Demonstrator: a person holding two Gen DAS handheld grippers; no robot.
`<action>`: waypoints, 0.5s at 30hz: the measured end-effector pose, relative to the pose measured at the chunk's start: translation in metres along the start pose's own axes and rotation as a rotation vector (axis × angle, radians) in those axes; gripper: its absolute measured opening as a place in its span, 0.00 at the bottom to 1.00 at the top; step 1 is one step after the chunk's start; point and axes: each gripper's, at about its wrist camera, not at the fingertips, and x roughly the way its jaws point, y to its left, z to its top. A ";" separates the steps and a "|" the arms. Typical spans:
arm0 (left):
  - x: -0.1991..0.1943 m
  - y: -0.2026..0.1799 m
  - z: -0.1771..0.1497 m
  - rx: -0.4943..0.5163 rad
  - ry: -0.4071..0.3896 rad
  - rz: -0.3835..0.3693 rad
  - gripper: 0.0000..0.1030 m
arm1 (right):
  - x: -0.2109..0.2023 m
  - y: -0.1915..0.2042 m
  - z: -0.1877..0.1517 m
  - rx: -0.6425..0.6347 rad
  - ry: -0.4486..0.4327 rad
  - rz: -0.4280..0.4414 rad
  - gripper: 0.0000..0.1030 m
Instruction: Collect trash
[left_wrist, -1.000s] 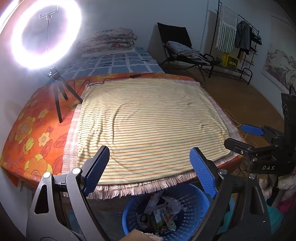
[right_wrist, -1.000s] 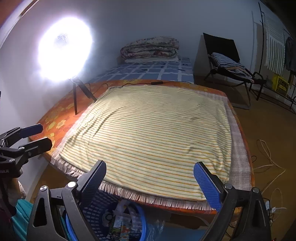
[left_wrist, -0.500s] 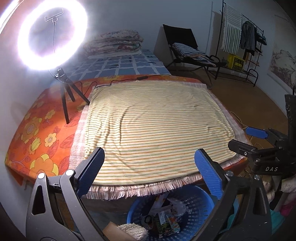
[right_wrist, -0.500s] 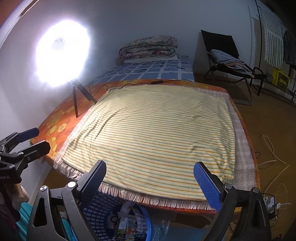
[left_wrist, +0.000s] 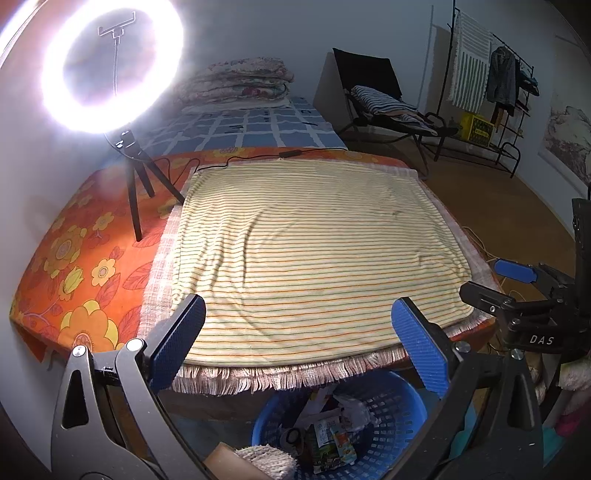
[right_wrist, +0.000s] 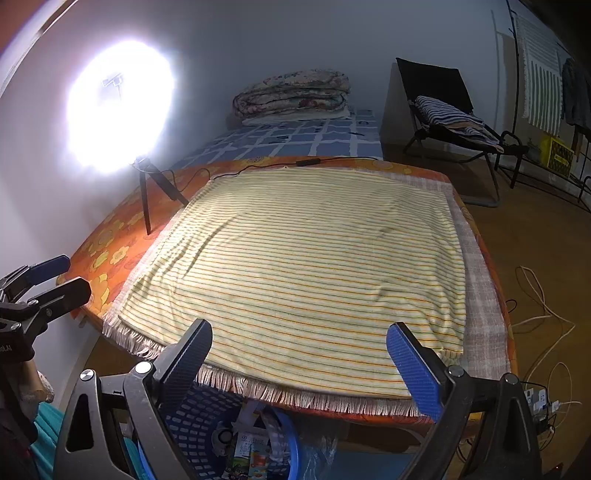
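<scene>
A blue plastic basket (left_wrist: 402, 402) stands on the floor below the bed's near edge, with wrappers and crumpled paper (left_wrist: 332, 432) inside. It also shows in the right wrist view (right_wrist: 192, 439). My left gripper (left_wrist: 295, 339) is open and empty above the basket, over the bed's fringe. My right gripper (right_wrist: 299, 354) is open and empty, also at the near bed edge. The right gripper shows in the left wrist view (left_wrist: 498, 280); the left gripper shows in the right wrist view (right_wrist: 55, 277). The striped blanket (left_wrist: 314, 251) carries no trash that I can see.
A ring light on a tripod (left_wrist: 114, 66) stands on the orange floral sheet (left_wrist: 74, 266). Folded quilts (left_wrist: 240, 81) lie at the far end. A black chair (left_wrist: 380, 96) and clothes rack (left_wrist: 491, 74) stand right. Cables (right_wrist: 539, 295) lie on the floor.
Both grippers have drawn back and risen slightly, so the bed looks a little farther away. Both stay open and empty.
</scene>
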 end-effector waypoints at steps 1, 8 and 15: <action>0.000 0.000 0.000 -0.002 0.004 0.002 0.99 | 0.000 0.000 0.000 0.000 0.001 0.002 0.94; 0.001 -0.002 -0.001 -0.003 0.014 0.002 0.99 | 0.001 -0.001 0.000 0.004 0.004 0.010 0.94; 0.002 -0.002 0.000 -0.004 0.016 0.000 0.99 | 0.003 0.000 -0.001 0.009 0.010 0.009 0.94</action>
